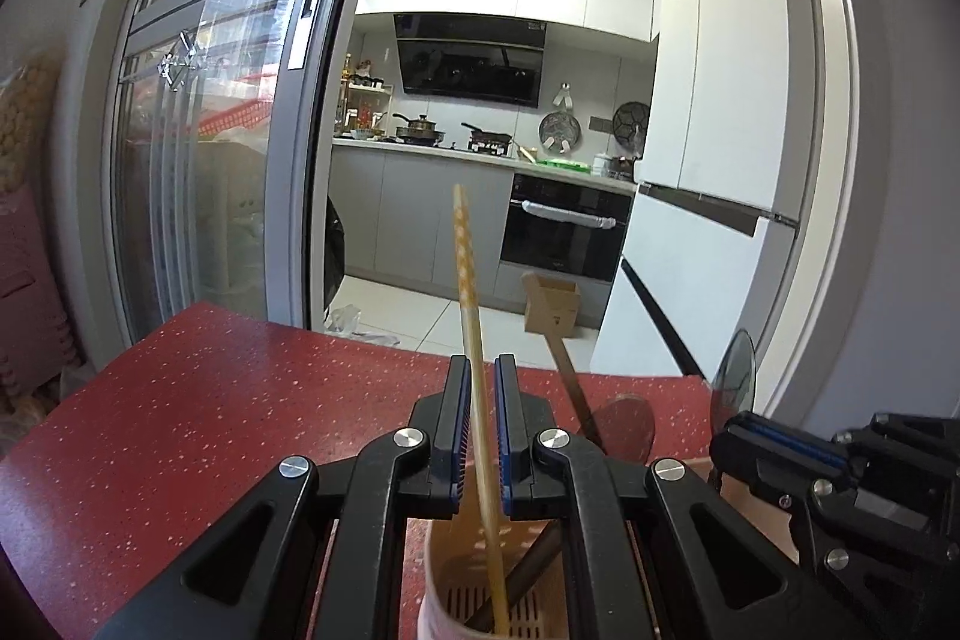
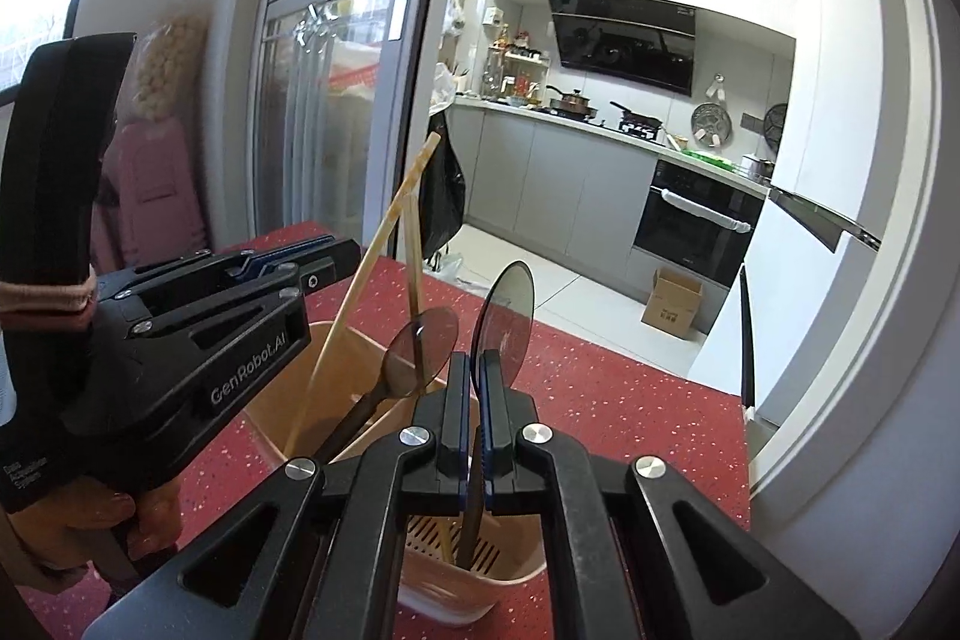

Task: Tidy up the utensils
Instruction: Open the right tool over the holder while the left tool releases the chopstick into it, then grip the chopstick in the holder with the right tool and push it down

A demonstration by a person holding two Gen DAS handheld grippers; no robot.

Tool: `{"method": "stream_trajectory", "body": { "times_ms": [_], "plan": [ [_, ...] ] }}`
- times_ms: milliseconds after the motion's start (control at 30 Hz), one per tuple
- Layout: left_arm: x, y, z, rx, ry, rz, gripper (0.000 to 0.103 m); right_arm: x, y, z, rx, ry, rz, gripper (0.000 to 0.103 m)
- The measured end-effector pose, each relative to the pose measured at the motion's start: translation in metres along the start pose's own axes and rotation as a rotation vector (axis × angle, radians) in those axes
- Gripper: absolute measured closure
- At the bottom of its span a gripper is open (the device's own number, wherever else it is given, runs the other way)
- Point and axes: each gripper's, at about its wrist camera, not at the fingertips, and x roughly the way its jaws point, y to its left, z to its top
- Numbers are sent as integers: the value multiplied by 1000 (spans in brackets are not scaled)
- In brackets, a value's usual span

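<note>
A beige utensil holder (image 1: 444, 550) (image 2: 324, 340) with a slotted bottom stands on the red speckled table (image 1: 210, 400) (image 2: 630, 412). My left gripper (image 1: 480, 364) (image 2: 354, 253) is shut on a pale wooden chopstick (image 1: 465, 256) (image 2: 390, 214) that stands tilted in the holder. My right gripper (image 2: 474, 361) (image 1: 774, 430) is shut on the handle of a dark spoon (image 2: 504, 322) (image 1: 732, 370), bowl up, handle reaching down into the holder. A second dark spoon (image 2: 420, 346) (image 1: 624, 424) and a wooden stick (image 2: 413, 250) (image 1: 567, 370) lean inside it.
A hand (image 2: 120, 514) holds the left gripper close beside the right one. Past the table's far edge lie a kitchen floor with a cardboard box (image 2: 672, 301), a sliding glass door (image 1: 228, 130) on the left and a white fridge (image 1: 708, 160) on the right.
</note>
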Motion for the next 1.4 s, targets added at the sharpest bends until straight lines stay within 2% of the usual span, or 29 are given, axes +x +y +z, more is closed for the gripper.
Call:
{"method": "stream_trajectory", "body": {
  "times_ms": [267, 300, 367, 400, 500, 600, 700, 767, 867, 1067, 1100, 1167, 1267, 1400],
  "plan": [
    [-18, 11, -4, -6, 52, 32, 66, 9, -8, -2, 84, 98, 87, 95],
    [-21, 14, -4, -14, 61, 31, 66, 10, -10, -3, 98, 115, 98, 92],
    [-28, 20, -4, -33, 78, 33, 66, 9, -15, -5, 137, 144, 113, 63],
    [-31, 22, -5, -38, 83, 36, 66, 5, -18, -6, 157, 137, 118, 61],
    [-40, 27, -8, -43, 118, 54, 66, -5, -27, 4, 217, 119, 140, 61],
    [-43, 32, -18, -44, 203, 75, 66, -9, -31, 23, 294, 116, 231, 61],
    [-45, 41, -28, -62, 268, 85, 66, 10, -22, 39, 363, 187, 365, 61],
    [-48, 46, -35, -68, 293, 92, 66, 27, -12, 44, 377, 233, 387, 61],
    [-51, 53, -40, -67, 313, 97, 66, 57, 7, 53, 358, 292, 368, 61],
    [-57, 68, -47, -91, 334, 99, 66, 100, 22, 62, 312, 344, 211, 62],
    [-58, 70, -49, -97, 335, 99, 66, 106, 23, 63, 312, 352, 205, 66],
    [-60, 74, -50, -107, 341, 102, 66, 113, 24, 66, 301, 355, 191, 95],
    [-61, 78, -53, -110, 354, 111, 66, 107, 27, 71, 240, 286, 129, 96],
    [-61, 82, -58, -117, 365, 124, 66, 79, 42, 72, 86, 145, 64, 96]
  ]
}}
